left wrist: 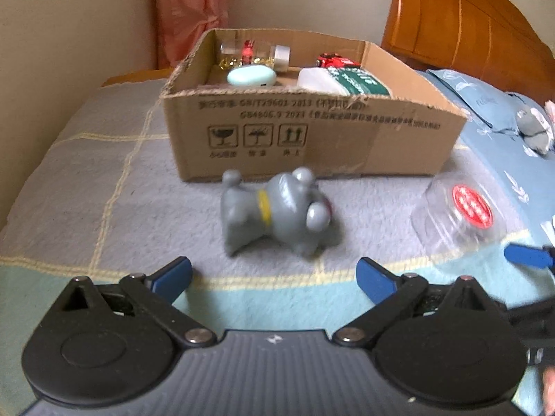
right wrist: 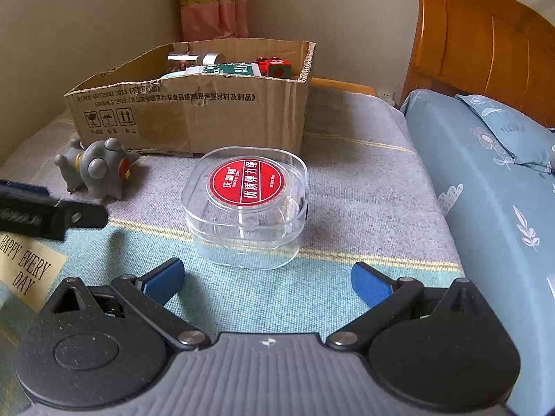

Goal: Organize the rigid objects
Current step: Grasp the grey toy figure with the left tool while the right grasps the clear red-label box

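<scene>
While both grippers gape empty, left gripper (left wrist: 274, 275) faces the toy (left wrist: 275, 213), right gripper (right wrist: 267, 279) the case (right wrist: 245, 204); next, close, lift into the far box (right wrist: 194, 111).

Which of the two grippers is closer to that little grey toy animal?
Left. The left gripper sits open right in front of the grey toy; the right gripper faces the clear plastic case, off to the toy's side.
</scene>
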The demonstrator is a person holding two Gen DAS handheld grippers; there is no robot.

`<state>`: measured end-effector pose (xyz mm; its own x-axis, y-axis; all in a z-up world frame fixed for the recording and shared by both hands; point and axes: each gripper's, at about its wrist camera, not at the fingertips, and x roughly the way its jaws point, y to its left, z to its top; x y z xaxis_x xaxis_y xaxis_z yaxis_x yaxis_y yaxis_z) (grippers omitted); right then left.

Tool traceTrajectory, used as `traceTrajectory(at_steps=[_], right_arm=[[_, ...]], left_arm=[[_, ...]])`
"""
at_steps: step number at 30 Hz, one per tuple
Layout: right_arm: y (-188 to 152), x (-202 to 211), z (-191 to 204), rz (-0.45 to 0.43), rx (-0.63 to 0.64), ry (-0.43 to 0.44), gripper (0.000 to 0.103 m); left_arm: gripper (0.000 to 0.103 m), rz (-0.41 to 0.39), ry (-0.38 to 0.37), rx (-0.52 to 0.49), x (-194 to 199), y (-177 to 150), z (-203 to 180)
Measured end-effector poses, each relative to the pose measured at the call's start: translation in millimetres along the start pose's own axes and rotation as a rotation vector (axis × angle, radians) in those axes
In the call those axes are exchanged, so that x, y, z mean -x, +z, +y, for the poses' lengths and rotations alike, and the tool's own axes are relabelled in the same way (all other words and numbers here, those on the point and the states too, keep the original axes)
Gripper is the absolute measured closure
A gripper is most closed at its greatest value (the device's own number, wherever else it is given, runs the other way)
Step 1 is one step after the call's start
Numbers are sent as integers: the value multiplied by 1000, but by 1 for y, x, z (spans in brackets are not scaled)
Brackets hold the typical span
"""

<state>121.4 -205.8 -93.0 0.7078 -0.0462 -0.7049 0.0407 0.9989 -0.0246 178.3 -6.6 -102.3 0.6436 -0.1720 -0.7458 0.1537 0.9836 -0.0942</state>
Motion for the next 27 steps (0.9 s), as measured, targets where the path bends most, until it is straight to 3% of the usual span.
traceTrajectory(at_steps=[7,9,11,27], right_arm=[[1,-1,1,-1,-1,-1,0],[0,-1,1,-3,-1,0,0],[1,-2,1,0,0,0,0],[42,-31,16,106,28,27,0]], left_arm=[[6,-17,55,19,-17,16,-11],[14,-24,81,13,-19,17,-14],[28,-36,91,-6,-17,18,-15],[28,1,59,-36,-6,14,13]])
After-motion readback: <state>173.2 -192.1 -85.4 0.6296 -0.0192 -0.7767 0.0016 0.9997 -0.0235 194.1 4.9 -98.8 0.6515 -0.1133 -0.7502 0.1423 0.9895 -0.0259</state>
